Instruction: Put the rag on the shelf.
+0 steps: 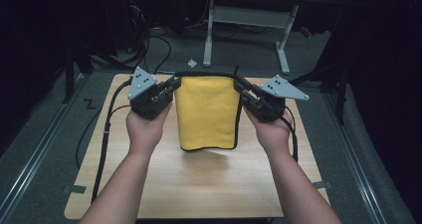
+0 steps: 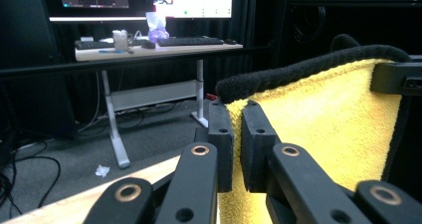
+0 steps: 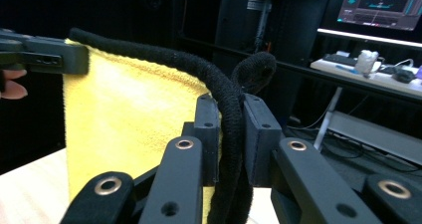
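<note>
Dark curtains and a far white-legged desk (image 1: 247, 16) are framing a light wooden table (image 1: 199, 184) on grey carpet. Above its middle, a yellow microfibre towel (image 1: 207, 112) with black edging is hanging clear of the wood, its top hem stretched between the two tools. The left gripper (image 2: 238, 144) is pinching the towel's upper left corner, jaws closed tight on the cloth, while the right gripper (image 3: 232, 139) is clamping the upper right corner, its jaws shut on the black trim. Judging by the hang, the cloth is being lifted and spread taut, likely ahead of a fold or a flat lay. Next, both hands would need to be moving together, keeping the hem level and lowering the free near edge onto the table without bunching
</note>
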